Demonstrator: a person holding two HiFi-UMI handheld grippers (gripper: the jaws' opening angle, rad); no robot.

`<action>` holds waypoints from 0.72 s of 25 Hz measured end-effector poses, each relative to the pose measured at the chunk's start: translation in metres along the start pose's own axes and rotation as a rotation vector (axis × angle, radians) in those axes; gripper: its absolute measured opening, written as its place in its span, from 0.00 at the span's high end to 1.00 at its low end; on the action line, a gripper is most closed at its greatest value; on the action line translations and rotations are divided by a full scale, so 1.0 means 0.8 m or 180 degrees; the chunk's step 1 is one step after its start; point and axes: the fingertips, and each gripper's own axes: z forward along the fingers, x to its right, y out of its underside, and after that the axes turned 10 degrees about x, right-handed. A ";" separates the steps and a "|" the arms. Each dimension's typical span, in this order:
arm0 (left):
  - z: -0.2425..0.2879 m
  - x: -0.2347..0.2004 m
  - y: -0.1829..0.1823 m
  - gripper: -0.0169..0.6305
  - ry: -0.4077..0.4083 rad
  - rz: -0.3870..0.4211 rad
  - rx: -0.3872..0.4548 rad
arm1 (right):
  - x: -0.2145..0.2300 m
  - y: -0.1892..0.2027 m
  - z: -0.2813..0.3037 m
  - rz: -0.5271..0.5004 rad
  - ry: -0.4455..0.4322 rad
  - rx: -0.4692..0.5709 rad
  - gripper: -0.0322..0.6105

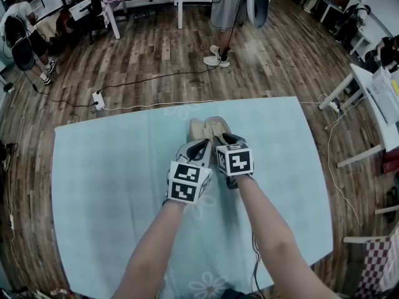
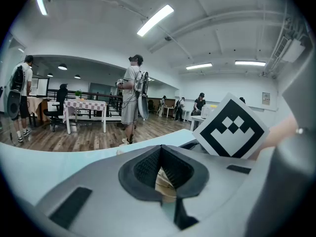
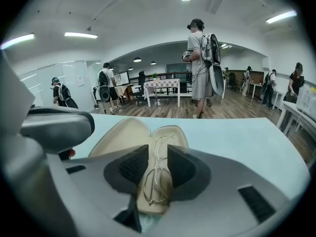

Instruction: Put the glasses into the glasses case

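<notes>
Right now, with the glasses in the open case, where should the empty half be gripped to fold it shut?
Probably its outer left rim, approached from the left: the empty half lies open beside the glasses, hinged along the middle, so that rim swings furthest.

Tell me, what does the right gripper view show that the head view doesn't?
Only the right gripper view shows the thin wire glasses lying in the open glasses case, framed by the right claw with its jaws parted. Only the head view shows the person's two forearms, the whole table edge to edge and a power strip on the wooden floor. Both show the beige case, the pale blue tablecloth and a person standing beyond the table.
</notes>
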 end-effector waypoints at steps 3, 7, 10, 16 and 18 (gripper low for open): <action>-0.004 0.000 -0.005 0.96 -0.0006 0.0017 -0.0004 | -0.004 -0.009 -0.005 -0.0021 0.0000 0.0047 0.76; -0.009 0.002 -0.011 0.96 -0.0014 0.0042 0.0014 | -0.007 -0.018 -0.014 -0.0055 0.0013 0.0130 0.79; -0.014 0.008 -0.019 0.96 -0.0017 0.0070 0.0035 | -0.010 -0.022 -0.026 -0.0062 -0.0018 0.0164 0.88; -0.031 0.013 -0.030 0.96 -0.0022 0.0118 0.0074 | -0.027 -0.031 -0.047 -0.0075 -0.0126 0.0235 0.94; -0.037 0.014 -0.035 0.96 -0.0020 0.0133 0.0090 | -0.031 -0.036 -0.053 -0.0118 -0.0128 0.0267 0.94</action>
